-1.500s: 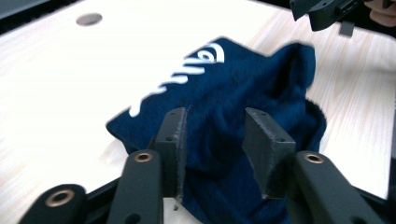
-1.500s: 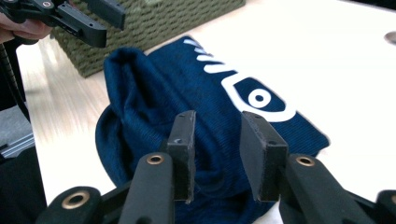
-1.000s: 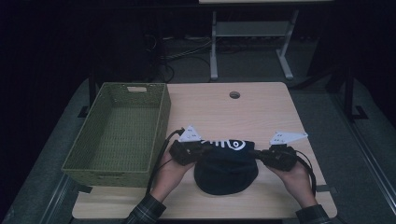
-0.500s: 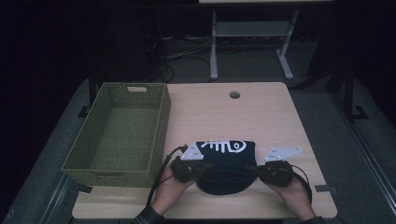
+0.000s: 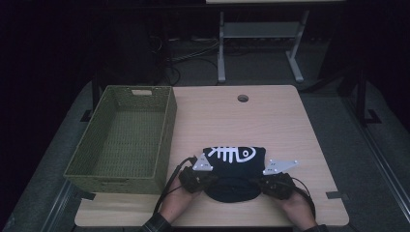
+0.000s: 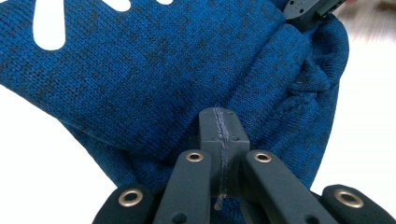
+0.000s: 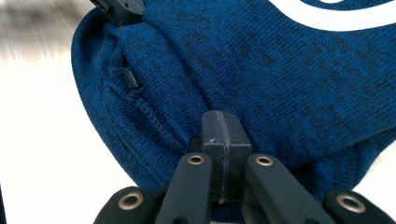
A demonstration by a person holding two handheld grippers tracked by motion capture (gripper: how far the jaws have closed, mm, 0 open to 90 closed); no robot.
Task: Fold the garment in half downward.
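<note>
A dark blue knit garment [image 5: 232,159] with a white fishbone print lies on the wooden table [image 5: 270,121] near its front edge. My left gripper [image 5: 212,180] is shut on the garment's near left edge, and my right gripper [image 5: 260,182] is shut on its near right edge. In the left gripper view the closed jaw tips [image 6: 219,125] pinch the blue knit [image 6: 140,70], and the other gripper's tip [image 6: 303,7] shows at the top right. The right gripper view has the same grip [image 7: 223,127] on the knit [image 7: 280,70], with a rounded folded hem at the left.
A green woven basket [image 5: 169,125] stands empty on the left part of the table, right beside my left hand. A round cable hole [image 5: 242,98] sits near the far edge. A metal stand [image 5: 222,48] and cables are on the floor beyond the table.
Both hands have drawn back toward the near edge and sunk, taking the garment along. It now rests lower on the table, with the fishbone print facing up.
</note>
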